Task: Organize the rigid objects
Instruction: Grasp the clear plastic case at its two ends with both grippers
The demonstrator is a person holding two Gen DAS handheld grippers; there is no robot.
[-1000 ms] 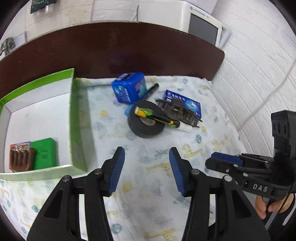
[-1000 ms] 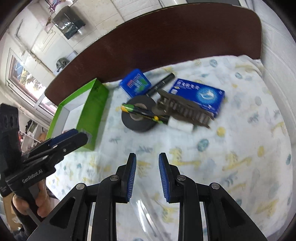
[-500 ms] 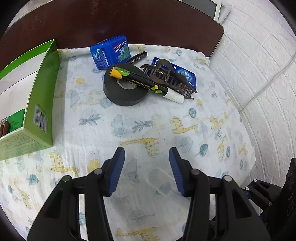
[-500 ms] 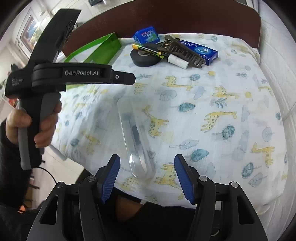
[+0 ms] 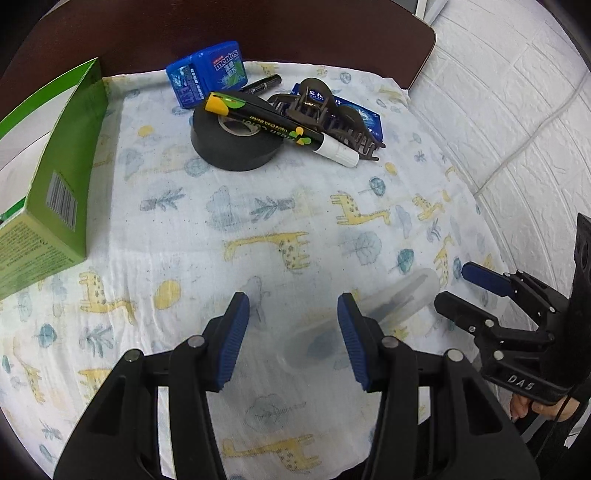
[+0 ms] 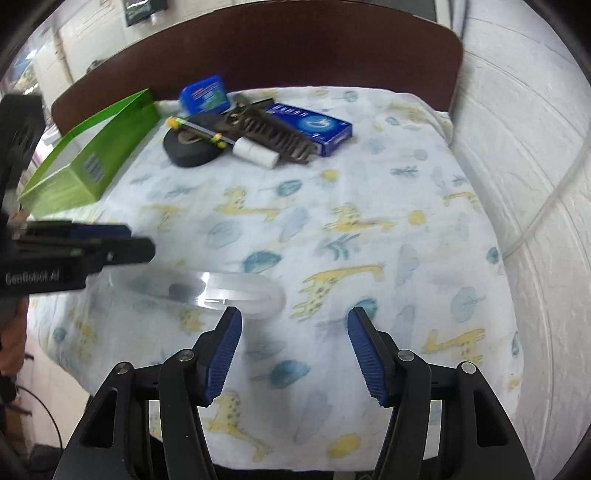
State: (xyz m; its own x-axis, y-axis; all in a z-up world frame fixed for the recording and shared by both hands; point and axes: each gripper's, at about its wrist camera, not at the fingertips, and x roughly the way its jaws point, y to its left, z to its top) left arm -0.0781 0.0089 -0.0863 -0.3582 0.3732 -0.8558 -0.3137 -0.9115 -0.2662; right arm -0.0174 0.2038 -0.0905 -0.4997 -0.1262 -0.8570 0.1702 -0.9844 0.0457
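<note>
A clear plastic case (image 5: 391,306) lies on the giraffe-print cloth near the front edge; it also shows in the right wrist view (image 6: 221,290). My left gripper (image 5: 293,338) is open and empty just left of it. My right gripper (image 6: 295,350) is open and empty, just right of the case's end. Farther back lie a black tape roll (image 5: 232,142), a chalk marker (image 5: 277,127) across it, a brown hair claw (image 5: 332,118), a blue flat box (image 6: 314,125), a blue Mentos box (image 5: 207,74) and a black pen (image 5: 262,83).
An open green carton (image 5: 70,162) stands at the left, also in the right wrist view (image 6: 92,155). A dark wooden headboard (image 5: 258,33) runs along the back. A white brick-pattern wall (image 5: 517,110) with a cable is at the right.
The right gripper opened and let go of the clear case, which now lies on the cloth. Both grippers swung round to either end of the case.
</note>
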